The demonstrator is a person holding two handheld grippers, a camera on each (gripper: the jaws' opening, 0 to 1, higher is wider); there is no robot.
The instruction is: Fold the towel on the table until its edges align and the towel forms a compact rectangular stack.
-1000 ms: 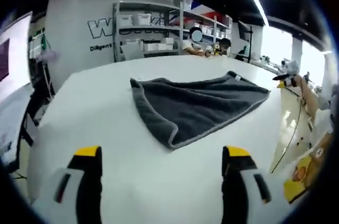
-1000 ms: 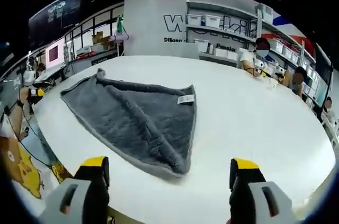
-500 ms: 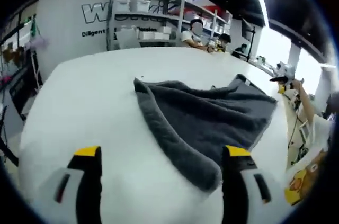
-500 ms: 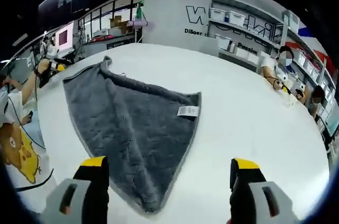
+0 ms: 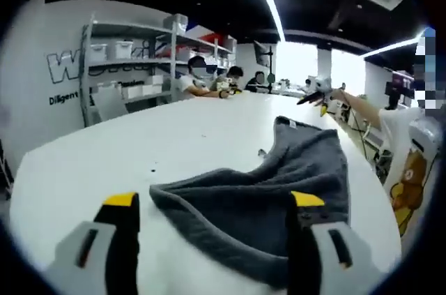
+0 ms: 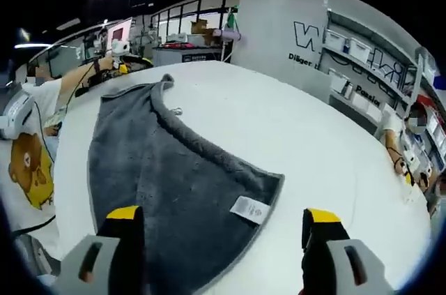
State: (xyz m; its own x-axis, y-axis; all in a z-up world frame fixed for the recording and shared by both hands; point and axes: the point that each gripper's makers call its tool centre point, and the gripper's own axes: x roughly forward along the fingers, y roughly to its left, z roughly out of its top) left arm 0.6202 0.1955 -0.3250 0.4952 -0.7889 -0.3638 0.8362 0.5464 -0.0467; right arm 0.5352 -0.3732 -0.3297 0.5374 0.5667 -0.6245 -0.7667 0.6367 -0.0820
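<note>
The grey towel point(image 5: 279, 197) lies rumpled on the white counter point(image 5: 104, 155), with bare surface beyond its edges. Both grippers point(image 5: 212, 201) point(image 6: 223, 215) are held released over it. A white label point(image 6: 249, 208) is seen in the right gripper view.

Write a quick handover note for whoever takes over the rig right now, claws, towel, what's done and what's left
Left claw: open, holding nothing, low over the towel's near corner.
Right claw: open, holding nothing, over the corner with the white label.
Grey towel: lies spread on the white table, rumpled, one edge curled.
Done: no fold visible yet.
Left: grip the corners, fold until edges align into a compact rectangle.
</note>
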